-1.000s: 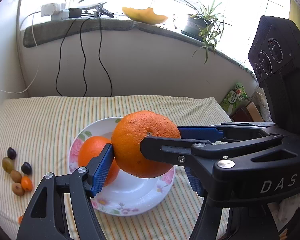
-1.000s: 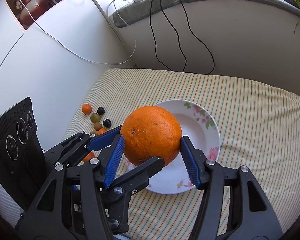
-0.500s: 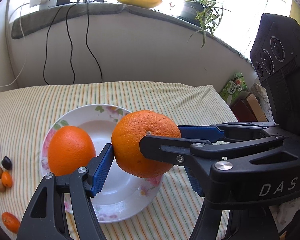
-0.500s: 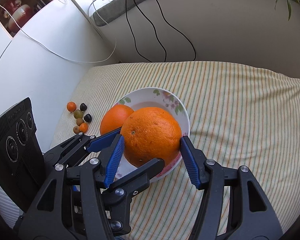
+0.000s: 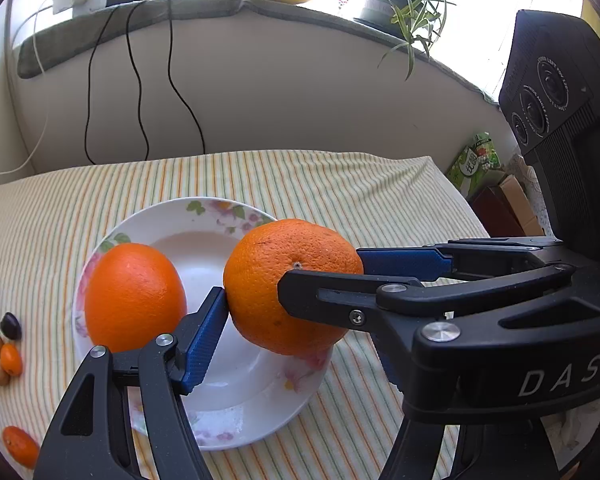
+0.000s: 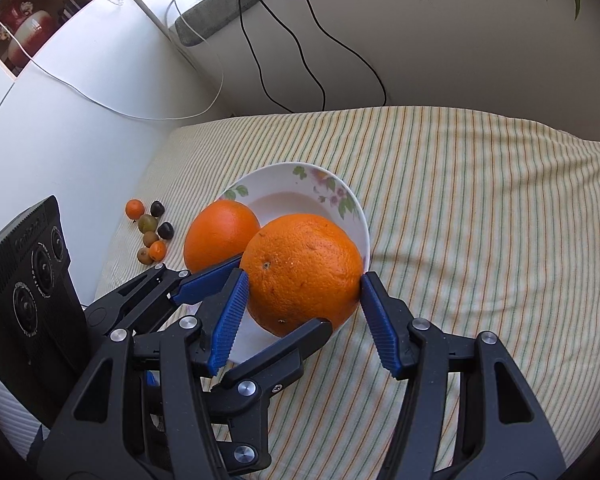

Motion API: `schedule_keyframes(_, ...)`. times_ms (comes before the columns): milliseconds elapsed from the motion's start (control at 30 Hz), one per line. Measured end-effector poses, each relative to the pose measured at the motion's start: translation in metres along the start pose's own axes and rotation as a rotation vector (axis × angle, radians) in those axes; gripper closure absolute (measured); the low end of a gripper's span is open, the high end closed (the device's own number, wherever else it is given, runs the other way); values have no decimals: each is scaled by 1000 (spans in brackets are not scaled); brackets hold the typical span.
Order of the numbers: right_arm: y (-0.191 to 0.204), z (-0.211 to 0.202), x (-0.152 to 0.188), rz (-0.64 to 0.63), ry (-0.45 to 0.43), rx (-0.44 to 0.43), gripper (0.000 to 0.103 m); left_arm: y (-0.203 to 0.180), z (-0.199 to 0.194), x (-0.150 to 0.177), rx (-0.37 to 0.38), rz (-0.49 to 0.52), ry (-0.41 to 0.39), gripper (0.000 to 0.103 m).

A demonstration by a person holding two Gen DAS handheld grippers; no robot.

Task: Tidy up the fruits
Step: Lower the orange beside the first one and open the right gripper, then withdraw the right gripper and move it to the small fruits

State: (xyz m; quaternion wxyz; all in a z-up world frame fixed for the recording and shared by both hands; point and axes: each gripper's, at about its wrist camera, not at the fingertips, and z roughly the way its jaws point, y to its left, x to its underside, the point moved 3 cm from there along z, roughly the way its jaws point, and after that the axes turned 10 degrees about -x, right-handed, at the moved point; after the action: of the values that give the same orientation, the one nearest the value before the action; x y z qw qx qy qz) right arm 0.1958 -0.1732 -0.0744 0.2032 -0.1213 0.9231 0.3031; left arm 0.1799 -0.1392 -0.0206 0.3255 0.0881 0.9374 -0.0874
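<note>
The left gripper (image 5: 290, 312) and the right gripper (image 6: 300, 308) both clasped the same large orange (image 5: 292, 286), held over the near right part of the flowered plate (image 5: 148, 220). In the right wrist view the right gripper's blue pads pressed the fruit on both sides. The left gripper's near pad touched the orange's left flank, and its other finger ran behind the fruit, so whether that side pressed could not be told.

Going left to right across the striped cloth (image 5: 340, 176) on the counter: a cluster of small fruits (image 5: 0, 340), orange, dark and olive-brown, lay loose at the far left edge, well apart from the plate; one more small orange fruit (image 5: 20, 446) lay nearer the camera. Next stood the plate, with a second orange (image 5: 134, 296) resting in its left half. Right of that hung the gripped orange, low above the rim.

By my reading, the task was partly done: one orange was placed, the second was about to be set down and released, and the small fruits remained ungathered.
</note>
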Motion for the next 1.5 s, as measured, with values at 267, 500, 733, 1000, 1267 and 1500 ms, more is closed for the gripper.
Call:
schedule_keyframes(267,-1,3,4,9,-1,4,42,-1,3,0,-2,9,10,34)
schedule_keyframes(500,-4,-2,5,13,-18,-12,42,-4,3,2,-44,36,-1,34)
schedule_keyframes(733,1,-20,0,-13,-69,2,42,3,-12,3,-46,44,-40,34)
schedule_keyframes(1000,1,-27,1,-8,-102,11,36,-1,-28,7,-46,76,-87,34)
schedule_keyframes(1267,4,-33,7,-4,-155,23,36,10,-47,14,-28,71,-146,34)
schedule_keyframes(1500,19,-41,14,-49,-233,20,36,32,-66,30,-48,40,-178,34)
